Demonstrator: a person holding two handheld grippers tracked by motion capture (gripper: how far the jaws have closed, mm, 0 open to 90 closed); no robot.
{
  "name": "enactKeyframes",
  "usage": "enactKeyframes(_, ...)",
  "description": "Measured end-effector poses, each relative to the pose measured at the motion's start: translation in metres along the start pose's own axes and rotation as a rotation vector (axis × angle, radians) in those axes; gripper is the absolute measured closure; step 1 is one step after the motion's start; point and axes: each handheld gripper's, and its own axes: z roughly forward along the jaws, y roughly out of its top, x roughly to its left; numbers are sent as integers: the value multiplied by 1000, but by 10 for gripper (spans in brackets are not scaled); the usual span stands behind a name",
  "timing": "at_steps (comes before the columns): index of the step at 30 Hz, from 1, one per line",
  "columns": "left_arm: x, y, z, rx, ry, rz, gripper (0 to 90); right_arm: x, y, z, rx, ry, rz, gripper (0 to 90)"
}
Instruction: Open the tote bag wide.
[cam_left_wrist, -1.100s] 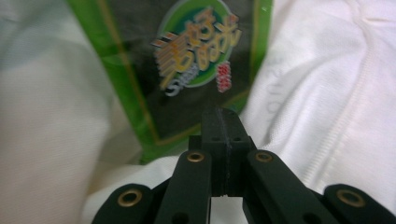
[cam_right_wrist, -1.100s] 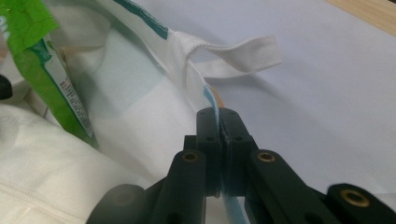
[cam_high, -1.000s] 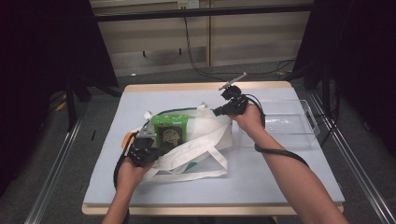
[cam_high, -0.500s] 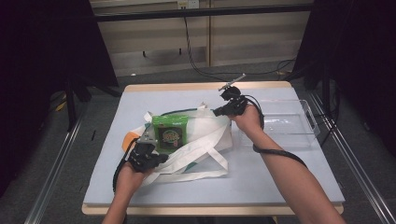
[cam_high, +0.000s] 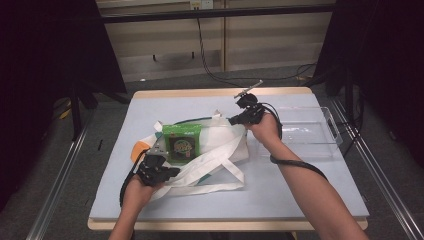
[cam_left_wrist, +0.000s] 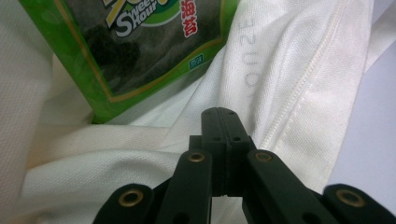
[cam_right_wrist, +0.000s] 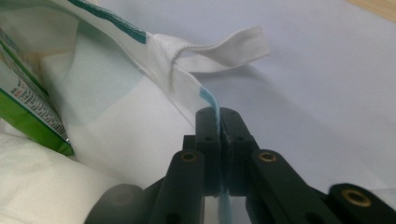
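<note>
The green snack packet (cam_high: 182, 143) stood half inside the white cloth bag (cam_high: 220, 150), w/ its top part out of the mouth, near the middle of the grey-blue table mat (cam_high: 310, 185). I judged the work was to pack this packet into the bag, so the bag lay flat on its side and I held the mouth from two sides to keep it wide.

My left gripper (cam_left_wrist: 223, 122) was at the near-left of the bag, just below the packet. Its jaws were pressed together; if cloth was between them I cannot tell, they lay on the bag's fabric next to a seam.

My right gripper (cam_right_wrist: 218, 122) was at the far-right edge of the bag and pinched the rim w/ the light blue trim (cam_right_wrist: 211, 103) between its jaws. The jaws have just been opening a little, but the trim was between them and looked gripped. A short strap loop (cam_right_wrist: 224, 49) stuck out beside it.

The long handles (cam_high: 215, 180) lay loose on the mat toward me. Something orange (cam_high: 138, 149) showed at the left of the bag; what it was, I cannot tell.

Right of the bag was a clear plastic tray (cam_high: 330, 131), approx. empty as far as I saw.
</note>
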Motion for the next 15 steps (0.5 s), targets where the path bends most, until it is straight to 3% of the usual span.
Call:
enactKeyframes(2, 0, 1, -1, -7, 2, 3, 900, 2, 0, -3, 2, -2, -2, 775)
enactKeyframes(6, 0, 4, -5, -13, 5, -1, 900, 5, 0, -12, -29, -6, 4, 648)
enactKeyframes(15, 3, 11, -20, -67, 39, -7, 839, 13, 1, -30, -61, -3, -15, 614)
